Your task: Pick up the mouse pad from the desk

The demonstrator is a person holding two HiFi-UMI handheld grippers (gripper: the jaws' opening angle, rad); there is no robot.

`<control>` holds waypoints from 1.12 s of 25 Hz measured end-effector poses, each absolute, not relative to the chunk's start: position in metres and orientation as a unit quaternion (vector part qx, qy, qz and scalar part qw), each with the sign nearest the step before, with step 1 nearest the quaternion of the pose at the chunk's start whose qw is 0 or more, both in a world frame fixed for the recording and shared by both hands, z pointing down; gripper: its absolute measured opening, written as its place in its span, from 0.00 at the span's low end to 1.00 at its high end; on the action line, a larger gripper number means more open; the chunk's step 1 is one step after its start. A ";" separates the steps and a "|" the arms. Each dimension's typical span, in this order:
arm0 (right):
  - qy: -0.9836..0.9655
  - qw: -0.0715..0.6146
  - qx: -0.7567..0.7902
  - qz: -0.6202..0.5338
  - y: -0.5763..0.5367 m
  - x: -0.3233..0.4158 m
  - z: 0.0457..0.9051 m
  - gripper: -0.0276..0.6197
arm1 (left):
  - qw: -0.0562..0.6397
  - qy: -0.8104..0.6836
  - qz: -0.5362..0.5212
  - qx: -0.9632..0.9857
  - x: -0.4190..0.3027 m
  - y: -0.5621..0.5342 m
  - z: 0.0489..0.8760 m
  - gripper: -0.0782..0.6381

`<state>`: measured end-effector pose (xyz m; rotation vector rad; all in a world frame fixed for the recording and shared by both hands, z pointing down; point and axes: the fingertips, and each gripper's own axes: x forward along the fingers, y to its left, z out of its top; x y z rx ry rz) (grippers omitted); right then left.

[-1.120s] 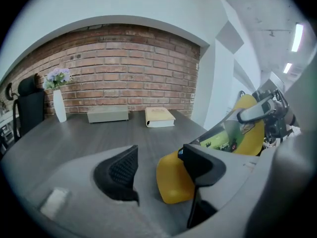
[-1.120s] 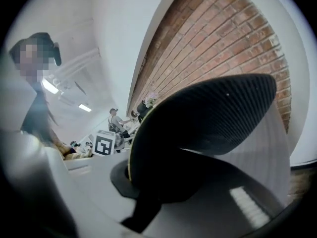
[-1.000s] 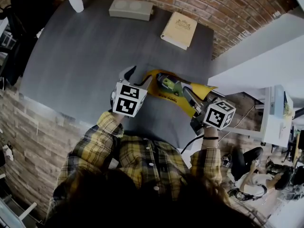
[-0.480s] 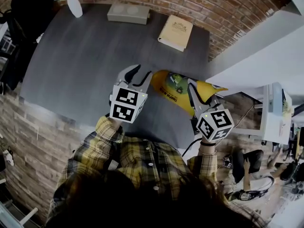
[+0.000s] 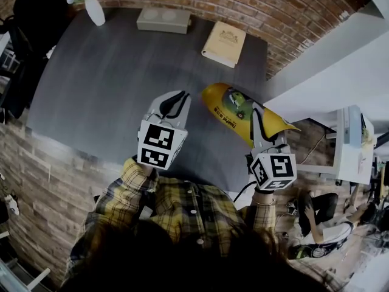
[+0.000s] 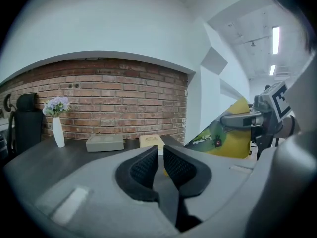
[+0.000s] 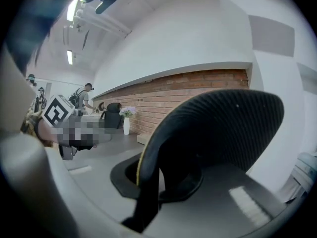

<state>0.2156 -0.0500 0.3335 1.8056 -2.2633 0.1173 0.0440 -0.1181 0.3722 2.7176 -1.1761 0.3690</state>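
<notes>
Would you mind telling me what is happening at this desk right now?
A person in a plaid shirt is working with a gripper in each hand. The right gripper is shut on one edge of the yellow mouse pad and holds it up off the dark desk. The left gripper holds nothing; its fingers are closing on empty air beside the pad. A book, a grey box and a vase sit at the desk's far edge.
</notes>
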 end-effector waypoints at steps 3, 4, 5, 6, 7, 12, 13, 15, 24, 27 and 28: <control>-0.767 0.112 0.630 0.044 -0.049 0.221 0.333 0.07 | 0.079 -0.391 0.118 0.909 0.044 -0.116 0.370 0.11; -0.766 0.108 0.632 0.046 -0.049 0.223 0.333 0.06 | 0.079 -0.391 0.116 0.910 0.044 -0.115 0.369 0.11; -0.765 0.103 0.634 0.048 -0.049 0.224 0.333 0.06 | 0.079 -0.390 0.114 0.910 0.044 -0.114 0.369 0.11; -0.764 0.098 0.636 0.051 -0.049 0.225 0.333 0.07 | 0.079 -0.390 0.112 0.911 0.045 -0.114 0.368 0.11; -0.763 0.093 0.637 0.054 -0.048 0.226 0.332 0.07 | 0.079 -0.389 0.110 0.911 0.045 -0.113 0.367 0.11; -0.761 0.079 0.641 0.062 -0.045 0.230 0.331 0.06 | 0.087 -0.391 0.098 0.911 0.043 -0.110 0.367 0.11; -0.760 0.079 0.642 0.063 -0.045 0.230 0.332 0.06 | 0.089 -0.391 0.096 0.911 0.043 -0.110 0.368 0.11; -0.760 0.080 0.642 0.063 -0.046 0.231 0.332 0.06 | 0.092 -0.392 0.095 0.910 0.043 -0.111 0.369 0.11; -0.760 0.085 0.641 0.065 -0.047 0.232 0.335 0.06 | 0.089 -0.394 0.096 0.910 0.045 -0.111 0.369 0.11; -0.761 0.085 0.640 0.066 -0.047 0.230 0.336 0.06 | 0.082 -0.395 0.095 0.910 0.044 -0.112 0.368 0.11; -0.761 0.085 0.640 0.065 -0.047 0.230 0.336 0.06 | 0.081 -0.395 0.096 0.910 0.044 -0.112 0.368 0.11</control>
